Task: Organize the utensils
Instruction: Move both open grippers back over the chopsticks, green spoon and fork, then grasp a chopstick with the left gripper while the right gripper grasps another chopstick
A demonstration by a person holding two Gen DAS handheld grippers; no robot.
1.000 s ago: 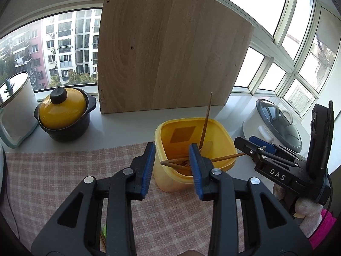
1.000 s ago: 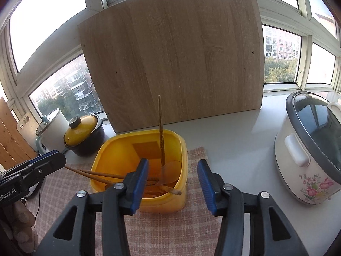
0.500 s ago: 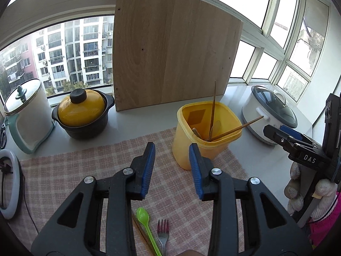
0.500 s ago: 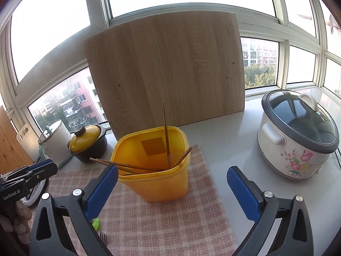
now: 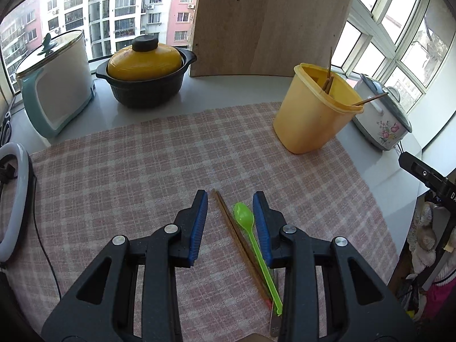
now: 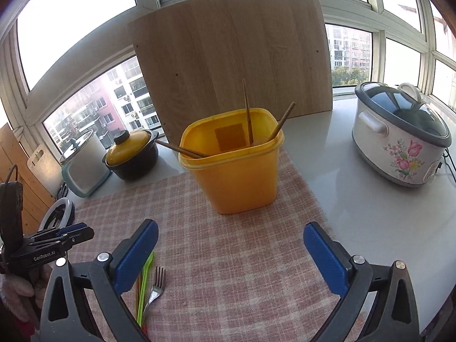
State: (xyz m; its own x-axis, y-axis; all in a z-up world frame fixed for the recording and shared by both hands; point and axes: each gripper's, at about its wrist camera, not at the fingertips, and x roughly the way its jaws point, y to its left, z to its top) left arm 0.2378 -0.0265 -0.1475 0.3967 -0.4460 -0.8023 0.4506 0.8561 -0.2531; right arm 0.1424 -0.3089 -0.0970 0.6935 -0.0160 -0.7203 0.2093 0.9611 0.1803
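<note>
Pulling back from the yellow bin [image 6: 236, 168], I have let my right gripper [image 6: 230, 245] spring wide and empty; the chopstick it carried a moment ago now leans inside with the others. My left gripper [image 5: 230, 219], jaws narrow and holding nothing, has dropped over the checked cloth [image 5: 142, 176], straddling the loose chopsticks [image 5: 236, 236] and green spoon [image 5: 250, 233]. A fork [image 6: 155, 287] lies beside them, so three pieces remain on the worktop.
</note>
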